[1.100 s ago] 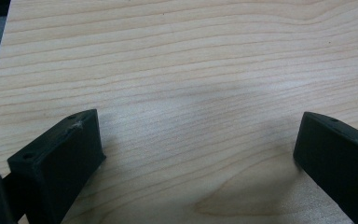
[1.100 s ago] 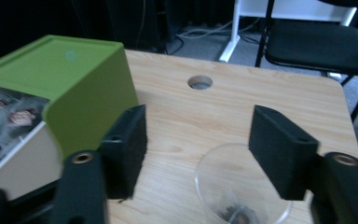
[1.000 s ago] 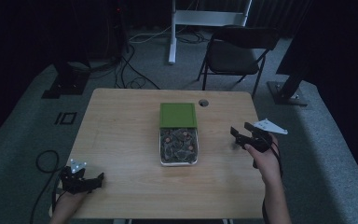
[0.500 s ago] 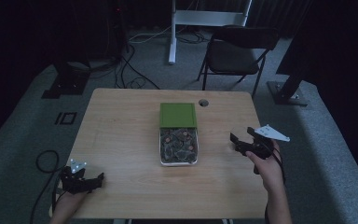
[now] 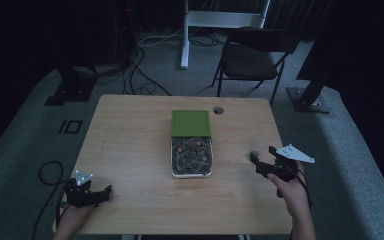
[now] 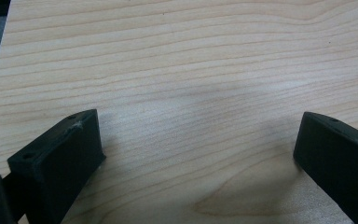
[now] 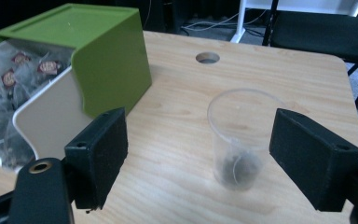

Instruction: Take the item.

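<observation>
A clear plastic cup is seen standing upright on the bench, near the right gripper and framed between its spread fingers without being touched. These fingers have just been opening, and nothing is gripped. A dark tea bag lies at the cup's bottom. The green-lidded box of tea bags is set well apart, at the bench's middle. The left gripper is held low over bare wood, fingers wide and empty.
</observation>
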